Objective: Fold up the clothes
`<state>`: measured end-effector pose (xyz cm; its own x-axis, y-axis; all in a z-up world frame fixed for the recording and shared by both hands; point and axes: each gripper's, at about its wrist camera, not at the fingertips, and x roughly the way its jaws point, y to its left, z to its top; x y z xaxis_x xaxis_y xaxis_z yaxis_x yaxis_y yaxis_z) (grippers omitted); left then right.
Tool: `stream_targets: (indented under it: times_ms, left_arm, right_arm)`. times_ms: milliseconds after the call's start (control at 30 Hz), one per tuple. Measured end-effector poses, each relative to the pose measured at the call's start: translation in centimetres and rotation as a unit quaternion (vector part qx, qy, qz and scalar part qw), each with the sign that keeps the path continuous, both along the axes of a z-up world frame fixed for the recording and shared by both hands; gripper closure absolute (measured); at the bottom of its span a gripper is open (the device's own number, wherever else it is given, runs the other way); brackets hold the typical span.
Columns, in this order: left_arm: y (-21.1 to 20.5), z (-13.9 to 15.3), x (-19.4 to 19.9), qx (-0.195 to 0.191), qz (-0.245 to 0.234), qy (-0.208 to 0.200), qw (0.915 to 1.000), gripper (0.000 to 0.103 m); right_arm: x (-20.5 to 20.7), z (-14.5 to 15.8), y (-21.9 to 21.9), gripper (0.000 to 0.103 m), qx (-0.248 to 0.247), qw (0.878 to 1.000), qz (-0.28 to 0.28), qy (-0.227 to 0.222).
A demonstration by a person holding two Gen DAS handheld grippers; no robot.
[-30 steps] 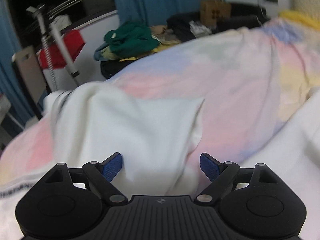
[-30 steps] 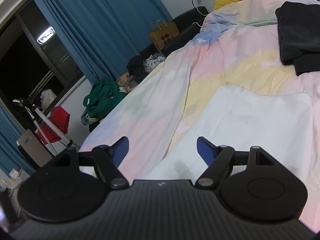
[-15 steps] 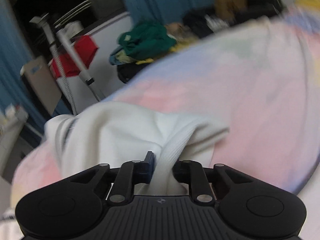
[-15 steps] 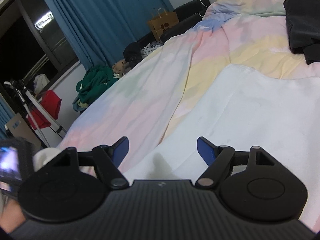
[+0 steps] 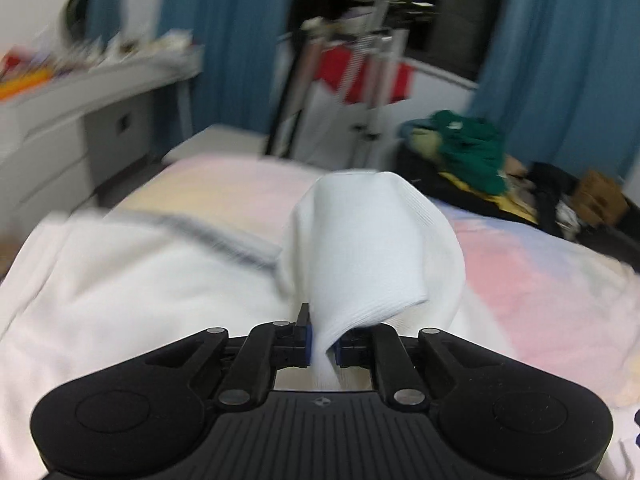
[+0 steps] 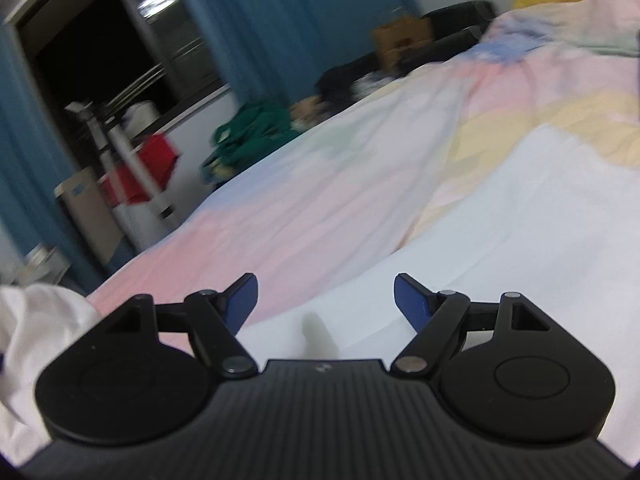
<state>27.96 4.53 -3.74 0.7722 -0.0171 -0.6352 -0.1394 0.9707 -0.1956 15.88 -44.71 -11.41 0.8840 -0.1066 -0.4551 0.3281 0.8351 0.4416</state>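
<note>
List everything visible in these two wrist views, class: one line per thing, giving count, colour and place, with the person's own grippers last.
white garment: one, white, spread on the bed, one ribbed end lifted
bedcover: one, pastel pink, yellow and blue, over the bed
green clothes: one heap, green, beside the bed
curtains: blue, by the dark window
red cloth: one, red, on the metal stand
paper bag: one, brown, past the bed, blurred
left gripper: one, black, shut on the garment's ribbed end
right gripper: one, black, open over the garment

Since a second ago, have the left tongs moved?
Yes. The left tongs, now shut on the white garment, swung leftward: the green clothes pile shifted from upper left to right.
</note>
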Motion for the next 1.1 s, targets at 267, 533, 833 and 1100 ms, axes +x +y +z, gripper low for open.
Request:
stream_targets:
  times_ms: [267, 533, 833, 1100]
  left_arm:
    - [3.3, -1.6, -3.4, -0.037, 0.000, 0.014, 0.9992, 0.092]
    - [5.1, -2.9, -3.3, -0.127, -0.008, 0.014, 0.9918, 0.092]
    - [6.0, -5.1, -2.1, -0.152, -0.007, 0.024, 0.9881, 0.092]
    - [2.5, -2.9, -3.4, -0.138, -0.096, -0.004, 0.9858, 0.056]
  right_arm:
    - [0.3, 0.3, 5.2, 0.025, 0.012, 0.991, 0.131, -0.019]
    - [1.8, -1.0, 10.3, 0.025, 0.224, 0.940, 0.256, -0.002]
    - [4.6, -0.9, 17.8, 0.056, 0.193, 0.935, 0.292, 0.053]
    - [3.5, 3.9, 13.4, 0.094, 0.087, 0.969, 0.230, 0.005]
